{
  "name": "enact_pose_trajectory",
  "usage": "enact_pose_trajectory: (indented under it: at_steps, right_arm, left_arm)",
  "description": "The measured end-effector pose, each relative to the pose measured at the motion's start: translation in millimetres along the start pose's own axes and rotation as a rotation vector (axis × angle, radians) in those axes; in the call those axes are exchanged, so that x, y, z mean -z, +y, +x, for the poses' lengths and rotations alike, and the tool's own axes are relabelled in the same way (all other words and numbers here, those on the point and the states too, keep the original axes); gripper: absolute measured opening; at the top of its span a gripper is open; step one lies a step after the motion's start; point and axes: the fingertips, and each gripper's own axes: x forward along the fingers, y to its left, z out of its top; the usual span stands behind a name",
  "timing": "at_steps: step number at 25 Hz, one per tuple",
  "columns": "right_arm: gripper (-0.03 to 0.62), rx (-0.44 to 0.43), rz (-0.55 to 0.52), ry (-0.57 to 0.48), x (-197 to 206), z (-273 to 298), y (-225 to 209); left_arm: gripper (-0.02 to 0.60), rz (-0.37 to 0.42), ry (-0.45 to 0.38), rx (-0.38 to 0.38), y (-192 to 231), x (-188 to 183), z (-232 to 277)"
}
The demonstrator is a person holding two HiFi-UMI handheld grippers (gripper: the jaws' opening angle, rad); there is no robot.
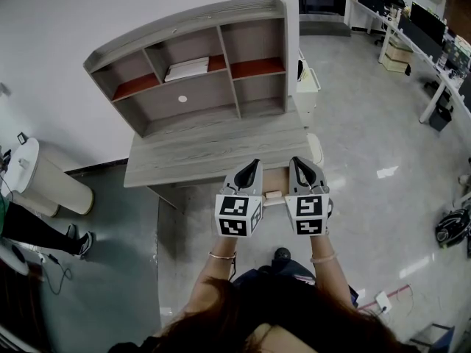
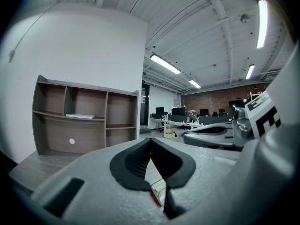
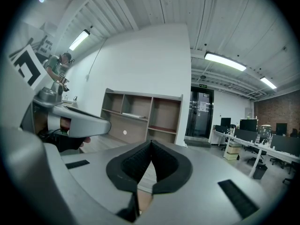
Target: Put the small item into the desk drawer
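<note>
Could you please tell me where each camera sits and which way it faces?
Head view: on the person's head, looking steeply down at the desk and shelf unit; shows hair, forearms, left gripper and right gripper.
Left gripper view: on the left gripper, looking almost level along its shut jaws at the shelf unit; right gripper alongside.
Right gripper view: on the right gripper, same heading, jaws shut; left gripper alongside.
Shared: all three show the shelf unit.

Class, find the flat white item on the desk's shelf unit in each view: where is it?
Head view: flat white item, upper part, left of centre.
Left gripper view: left side, mid-height.
Right gripper view: just left of centre.
Shared landmark: round white dot just below it.
</note>
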Motion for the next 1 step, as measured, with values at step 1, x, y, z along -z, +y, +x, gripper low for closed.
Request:
enact_pose_trajectory:
  at_steps: [1]
  right_arm:
    - [0.002,0.000,0.000,0.000,-0.1,1.1,-1.1]
  left_arm:
    - [0.015,0.001,0.000,0.000,-0.1,-0.4,1.6]
